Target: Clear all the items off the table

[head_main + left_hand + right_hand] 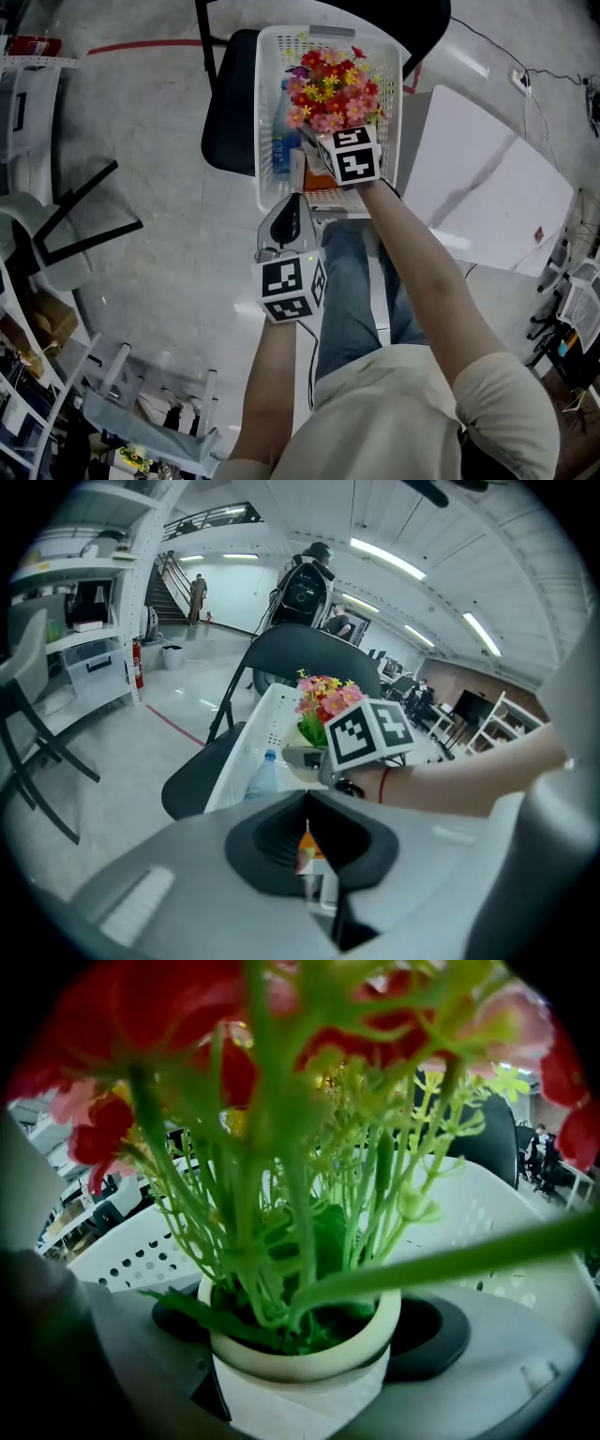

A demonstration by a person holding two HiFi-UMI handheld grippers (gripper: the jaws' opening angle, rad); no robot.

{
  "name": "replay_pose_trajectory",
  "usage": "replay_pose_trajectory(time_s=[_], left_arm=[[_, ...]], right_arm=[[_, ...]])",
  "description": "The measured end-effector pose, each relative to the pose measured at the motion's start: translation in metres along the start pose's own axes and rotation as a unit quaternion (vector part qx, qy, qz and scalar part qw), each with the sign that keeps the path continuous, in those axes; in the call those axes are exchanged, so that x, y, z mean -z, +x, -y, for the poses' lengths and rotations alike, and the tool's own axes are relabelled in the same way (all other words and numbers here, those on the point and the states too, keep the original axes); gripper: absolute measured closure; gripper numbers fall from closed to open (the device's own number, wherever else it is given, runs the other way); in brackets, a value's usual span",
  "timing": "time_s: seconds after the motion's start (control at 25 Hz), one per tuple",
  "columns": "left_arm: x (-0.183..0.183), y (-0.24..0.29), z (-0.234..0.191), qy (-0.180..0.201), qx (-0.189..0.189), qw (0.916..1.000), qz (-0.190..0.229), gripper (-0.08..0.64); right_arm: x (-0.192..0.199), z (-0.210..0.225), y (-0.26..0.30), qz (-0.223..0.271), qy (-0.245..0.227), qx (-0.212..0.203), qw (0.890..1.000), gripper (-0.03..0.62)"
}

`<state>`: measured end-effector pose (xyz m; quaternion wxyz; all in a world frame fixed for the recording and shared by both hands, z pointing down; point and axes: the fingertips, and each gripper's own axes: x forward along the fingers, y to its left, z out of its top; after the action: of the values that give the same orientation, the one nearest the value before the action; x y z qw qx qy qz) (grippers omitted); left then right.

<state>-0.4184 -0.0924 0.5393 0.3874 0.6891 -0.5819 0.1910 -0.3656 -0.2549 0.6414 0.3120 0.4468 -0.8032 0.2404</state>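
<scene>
Right gripper (319, 142) grasped one flower pot (300, 1358) inside one far white basket (267, 103) beside one bottle (281, 142); left gripper (314, 855) was clenched.

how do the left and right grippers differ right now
The right gripper is shut on the flower pot; the left gripper has its fingers together with nothing between them. The right gripper reaches out over the white basket; the left gripper hangs short of the basket, above the person's legs. Both carry a cube with square markers.
</scene>
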Motion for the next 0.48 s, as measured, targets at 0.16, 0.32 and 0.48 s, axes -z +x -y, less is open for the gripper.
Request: replay_pose_trajectory(time_s=[0.16, 0.32, 0.48], left_arm=[[0.002, 0.009, -0.001, -0.003, 0.002, 0.9999, -0.01, 0.552], [0.001, 0.016, 0.0, -0.002, 0.01, 0.9998, -0.015, 0.552], [-0.002, 0.021, 0.002, 0.0, 0.014, 0.9998, -0.014, 0.551]], right_arm=[[0.008, 0.006, 0.015, -0.006, 0.002, 0.006, 1.0, 0.06], [0.012, 0.016, 0.028, -0.011, 0.012, 0.017, 1.0, 0.06], [0.018, 0.029, 0.04, -0.022, 0.026, 0.032, 0.999, 0.06]])
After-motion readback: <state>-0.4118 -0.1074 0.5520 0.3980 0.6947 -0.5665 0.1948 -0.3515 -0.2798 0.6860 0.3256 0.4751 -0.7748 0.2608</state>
